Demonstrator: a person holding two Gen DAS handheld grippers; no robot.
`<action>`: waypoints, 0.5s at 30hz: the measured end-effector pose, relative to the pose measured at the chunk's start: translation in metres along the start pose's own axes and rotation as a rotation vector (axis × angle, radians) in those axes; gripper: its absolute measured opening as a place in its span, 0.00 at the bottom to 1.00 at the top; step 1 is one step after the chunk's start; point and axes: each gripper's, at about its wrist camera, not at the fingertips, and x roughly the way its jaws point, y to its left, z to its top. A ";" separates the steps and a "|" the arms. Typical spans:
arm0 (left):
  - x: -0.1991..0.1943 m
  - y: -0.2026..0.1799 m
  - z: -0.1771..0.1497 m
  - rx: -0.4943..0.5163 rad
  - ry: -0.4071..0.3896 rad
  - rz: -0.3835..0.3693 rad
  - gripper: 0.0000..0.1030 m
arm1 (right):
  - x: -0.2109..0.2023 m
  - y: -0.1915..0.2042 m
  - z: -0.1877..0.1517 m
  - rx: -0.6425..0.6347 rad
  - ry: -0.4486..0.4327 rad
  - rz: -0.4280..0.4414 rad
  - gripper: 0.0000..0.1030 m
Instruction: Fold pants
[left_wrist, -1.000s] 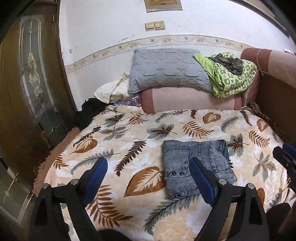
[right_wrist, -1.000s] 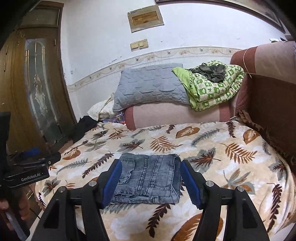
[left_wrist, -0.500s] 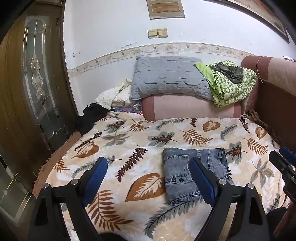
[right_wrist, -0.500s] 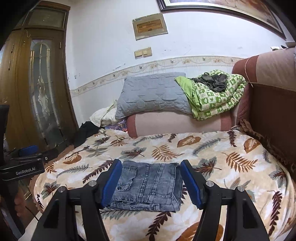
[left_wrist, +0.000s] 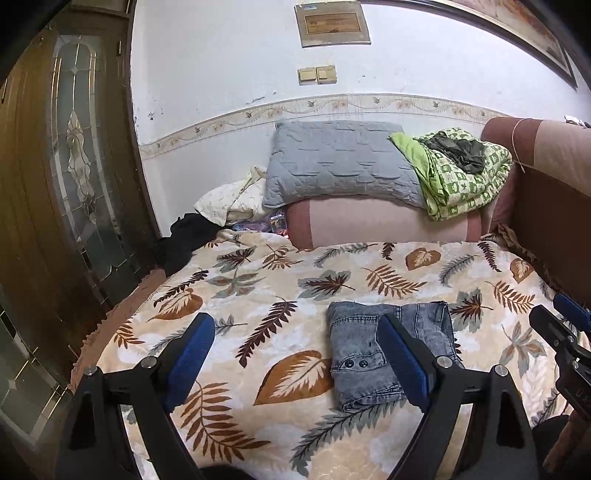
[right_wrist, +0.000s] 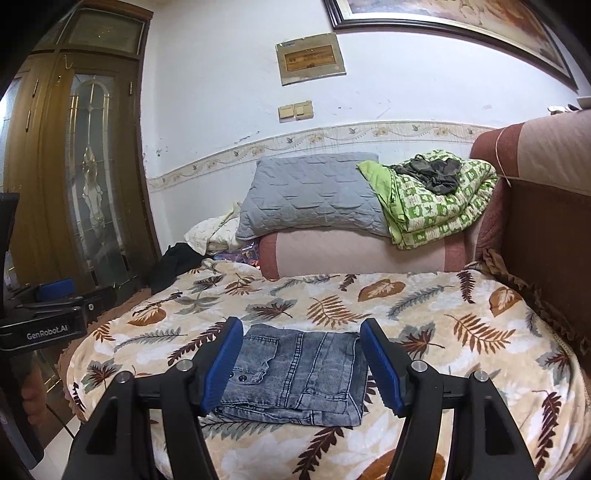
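The pants (right_wrist: 295, 373) lie folded into a compact grey denim rectangle on the bed (right_wrist: 461, 314), on its leaf-patterned blanket, near the front edge.

In the right wrist view the right hand-held gripper (right_wrist: 301, 363) is spread wide with nothing between its blue pads; the folded pants show in the gap beyond it, and the pads look clear of the cloth. This view alone shows the body of the left hand-held gripper (right_wrist: 48, 325) off the bed's left side, lettered "GenRobot.AI", and a framed picture (right_wrist: 461, 22) high on the wall.

In the left wrist view the left hand-held gripper (left_wrist: 295, 350) is also wide and empty, hanging over bare blanket; the pants (left_wrist: 391, 350) sit to its right, partly behind the right pad. Two dark snaps on the denim show clearly here. The tip of the right hand-held gripper (left_wrist: 565, 332) enters at the right edge.

Both views show a grey pillow (left_wrist: 340, 162) and a green quilt (left_wrist: 461, 177) at the head of the bed.
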 end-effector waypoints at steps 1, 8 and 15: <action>-0.001 0.000 0.000 -0.001 0.000 -0.002 0.87 | 0.000 0.000 0.000 -0.001 0.000 0.001 0.67; -0.002 -0.001 0.001 0.000 0.005 -0.005 0.87 | 0.004 0.003 -0.002 -0.006 0.014 0.014 0.68; -0.002 -0.002 0.001 -0.001 0.014 -0.020 0.87 | 0.010 0.008 -0.006 -0.022 0.032 0.031 0.68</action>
